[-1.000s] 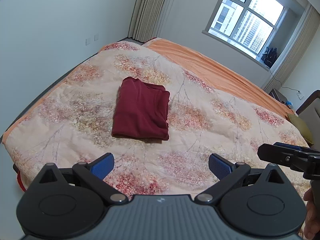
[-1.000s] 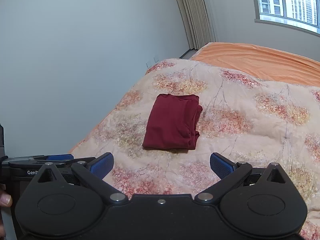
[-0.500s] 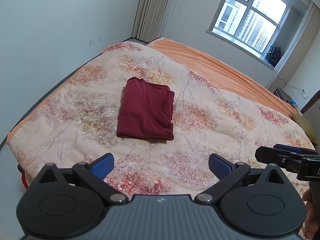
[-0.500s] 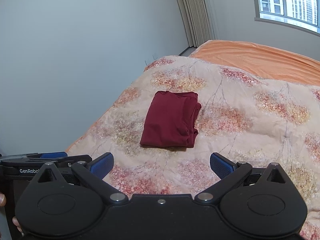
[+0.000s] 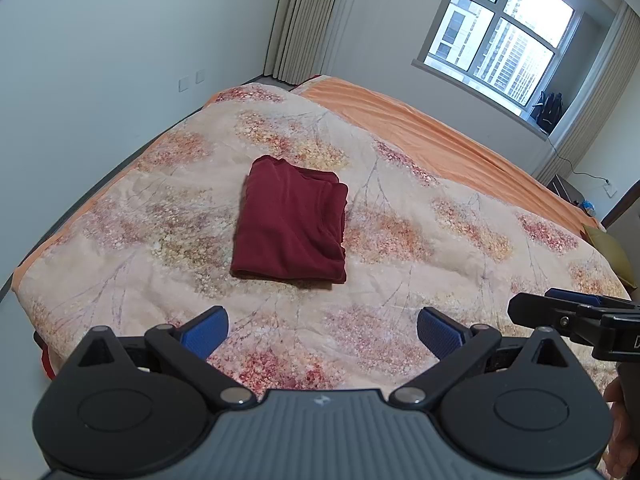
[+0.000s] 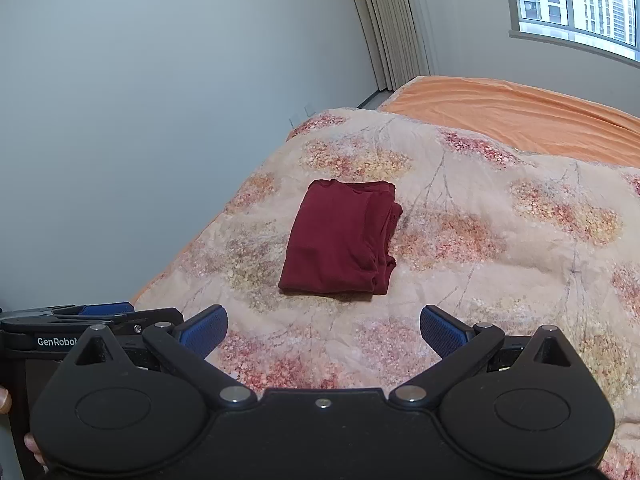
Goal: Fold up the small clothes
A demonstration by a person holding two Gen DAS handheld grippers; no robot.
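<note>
Both claws (image 5: 322,330) (image 6: 323,330) backed off, spread wide, empty.

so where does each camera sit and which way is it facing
Left wrist: sits on the left gripper, looking forward and down across the bed at the red garment; its own open fingers, the right gripper and part of a hand show.
Right wrist: sits on the right gripper, facing the garment and the wall; its open fingers and the left gripper show.
Shared: garment, bed, curtain, window.
</note>
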